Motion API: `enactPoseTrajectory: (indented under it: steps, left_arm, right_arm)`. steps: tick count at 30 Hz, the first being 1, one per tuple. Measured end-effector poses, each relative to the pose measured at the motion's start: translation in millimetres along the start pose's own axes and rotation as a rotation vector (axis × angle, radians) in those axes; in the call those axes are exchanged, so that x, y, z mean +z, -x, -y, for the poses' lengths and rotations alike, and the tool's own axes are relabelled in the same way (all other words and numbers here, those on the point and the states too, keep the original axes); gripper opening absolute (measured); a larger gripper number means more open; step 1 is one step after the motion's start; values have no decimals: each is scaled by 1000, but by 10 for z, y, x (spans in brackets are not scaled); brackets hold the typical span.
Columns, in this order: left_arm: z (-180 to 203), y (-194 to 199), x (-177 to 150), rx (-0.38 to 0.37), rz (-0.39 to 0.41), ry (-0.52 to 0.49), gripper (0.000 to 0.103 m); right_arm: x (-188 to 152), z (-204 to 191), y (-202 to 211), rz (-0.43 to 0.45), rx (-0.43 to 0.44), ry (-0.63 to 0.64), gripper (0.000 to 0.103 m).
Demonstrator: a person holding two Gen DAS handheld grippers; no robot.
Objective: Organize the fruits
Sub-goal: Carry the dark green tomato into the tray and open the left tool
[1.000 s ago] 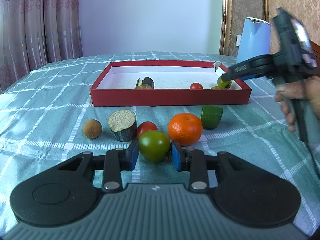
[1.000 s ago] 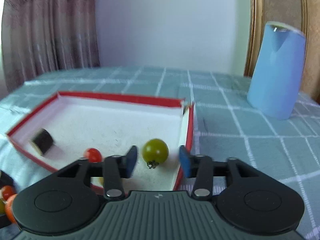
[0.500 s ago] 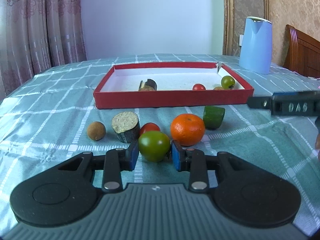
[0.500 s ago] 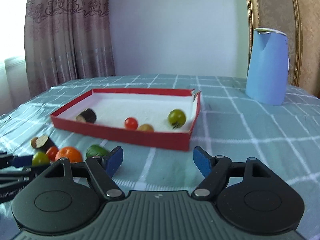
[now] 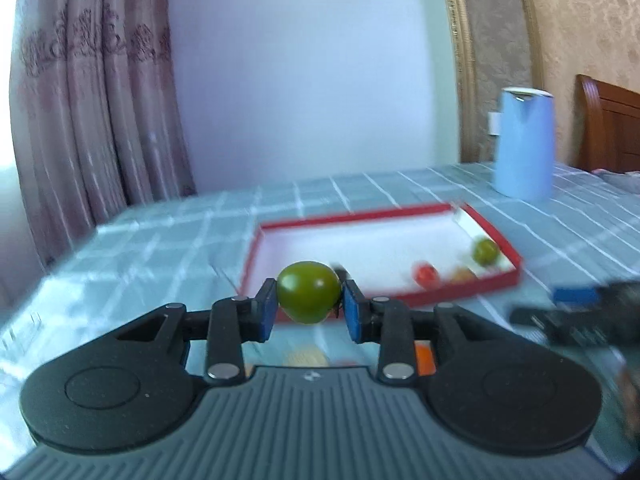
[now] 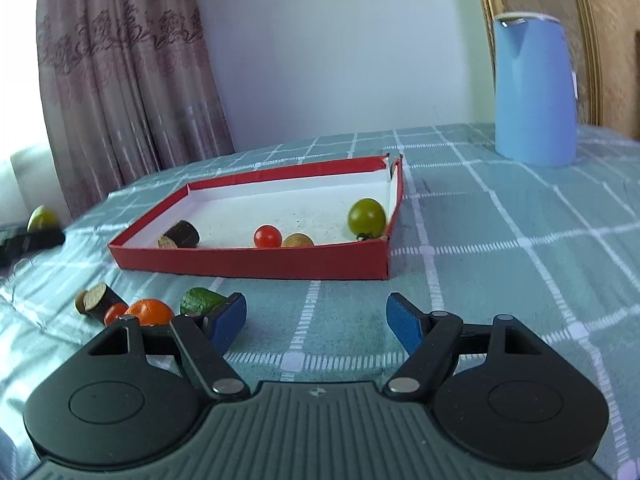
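Between the blue pads of the left gripper (image 5: 309, 311), at centre frame, sits a round, glossy green tomato (image 5: 309, 291); the jaws are closed on it and it is held clear of the checked teal cloth (image 6: 480, 264). Behind it lies the shallow red cardboard tray (image 5: 460, 295). At lower centre of the right view, the right gripper (image 6: 316, 322) has jaws spread wide, holding nothing.

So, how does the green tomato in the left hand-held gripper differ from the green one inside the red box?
The held green tomato is clamped in the left hand-held gripper, off the table; the boxed green tomato lies free in the red box, near its right wall. The boxed one looks yellower. Both are round and glossy.
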State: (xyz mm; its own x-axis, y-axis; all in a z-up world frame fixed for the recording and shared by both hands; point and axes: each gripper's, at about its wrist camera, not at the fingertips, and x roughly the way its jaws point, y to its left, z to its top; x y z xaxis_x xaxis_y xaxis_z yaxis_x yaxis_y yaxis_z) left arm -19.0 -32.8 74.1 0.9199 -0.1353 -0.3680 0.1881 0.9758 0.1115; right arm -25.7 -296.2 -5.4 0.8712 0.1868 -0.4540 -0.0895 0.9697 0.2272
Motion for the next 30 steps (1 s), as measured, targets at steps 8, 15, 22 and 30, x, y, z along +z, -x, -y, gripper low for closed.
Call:
enactPoseTrajectory:
  steps: [8,15,22,30]
  left_arm:
    - [-96,-861,349,85,-85,-4,31]
    - [-178,-1312,238,104,-164,35,31]
    - [-171,-1451,136,105,-202,36,35]
    - [-208,-1211,123,107,-156,40,45]
  right_arm:
    - [-2,124,-6,-5,49,-76,77]
    - [-10,158,6,3,72,-101,77]
    - [-8,163,5,-1,77,-106,77]
    - [-10,151,-2,-8,65,-102,77]
